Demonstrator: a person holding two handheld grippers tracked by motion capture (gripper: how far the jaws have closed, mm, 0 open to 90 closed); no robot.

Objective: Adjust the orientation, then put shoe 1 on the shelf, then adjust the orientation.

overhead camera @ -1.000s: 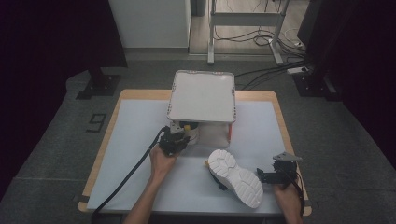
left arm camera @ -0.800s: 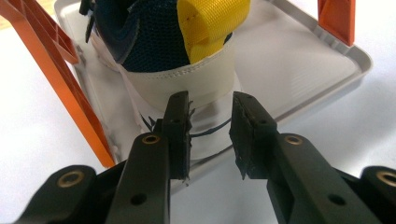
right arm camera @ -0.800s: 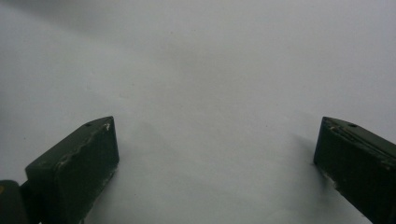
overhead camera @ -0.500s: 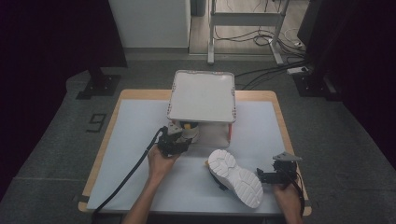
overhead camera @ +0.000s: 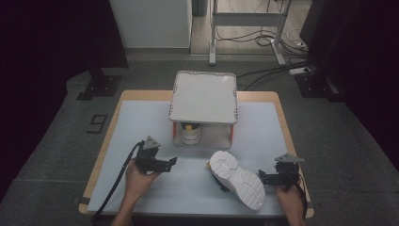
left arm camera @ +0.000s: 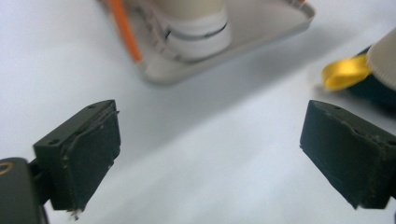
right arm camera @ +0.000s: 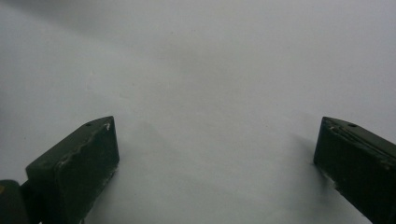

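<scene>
High view first: one white sneaker (overhead camera: 190,133) sits inside the low rack (overhead camera: 203,96) at the middle of the surface (overhead camera: 141,117), under its flat top, while its mate (overhead camera: 236,179) lies on its side near the right edge. The left gripper (overhead camera: 164,163), just left of the rack, has just been opening its fingers (left arm camera: 84,158), with nothing between them; the right gripper (overhead camera: 263,178) rests spread wide beside the loose sneaker. That shoe looks light, soft in the upper, stiffer at the sole; I'd pinch the heel collar.

Matt white table mat (overhead camera: 141,141), wood table edge (overhead camera: 141,95), smooth plastic shoe rack (overhead camera: 203,96), rubbery white shoe sole (overhead camera: 237,179)
</scene>
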